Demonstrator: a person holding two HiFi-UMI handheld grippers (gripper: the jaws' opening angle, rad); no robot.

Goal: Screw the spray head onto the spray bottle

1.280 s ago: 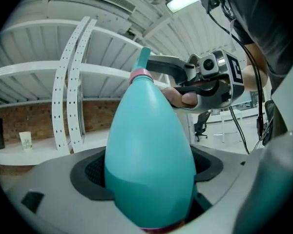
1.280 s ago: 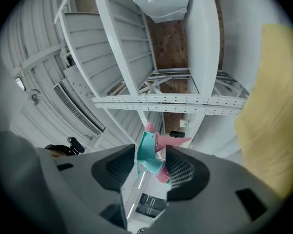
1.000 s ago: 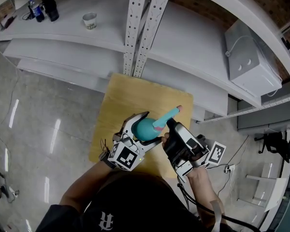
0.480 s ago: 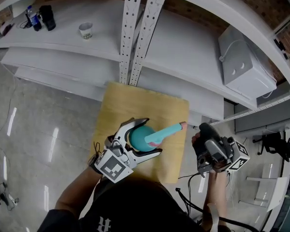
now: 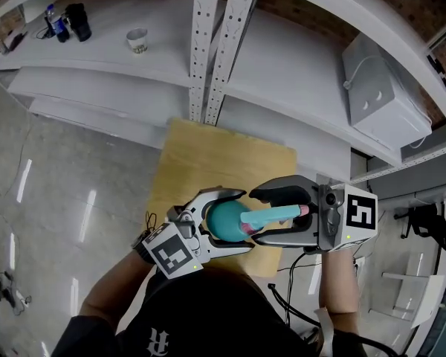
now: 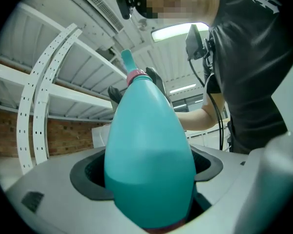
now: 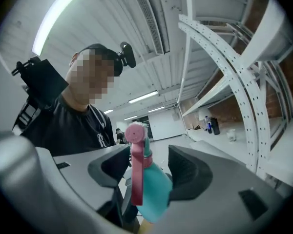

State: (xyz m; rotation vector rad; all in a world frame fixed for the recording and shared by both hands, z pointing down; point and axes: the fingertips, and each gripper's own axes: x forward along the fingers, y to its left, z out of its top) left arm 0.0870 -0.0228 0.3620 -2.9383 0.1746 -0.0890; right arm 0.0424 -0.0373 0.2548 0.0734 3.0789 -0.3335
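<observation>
A white shelf rack [image 5: 297, 58] spans the head view from 9 to 2 o'clock, above a wooden tabletop [image 5: 208, 162]. Over the tabletop's 5 o'clock corner, the left gripper [image 5: 238, 222] is clamped on the body of the teal spray bottle [image 5: 224, 220]. The right gripper [image 5: 259, 216] reaches in from 3 o'clock, its jaws opening either side of the spray head [image 5: 279, 214], pads clear of it. The spray head sits on the bottle's neck, nozzle toward 3 o'clock.

Black T-shirt [image 5: 208, 314], white emblem [image 5: 157, 341]

Shelf uprights [image 5: 215, 50] just behind table [image 5: 208, 162]
</observation>
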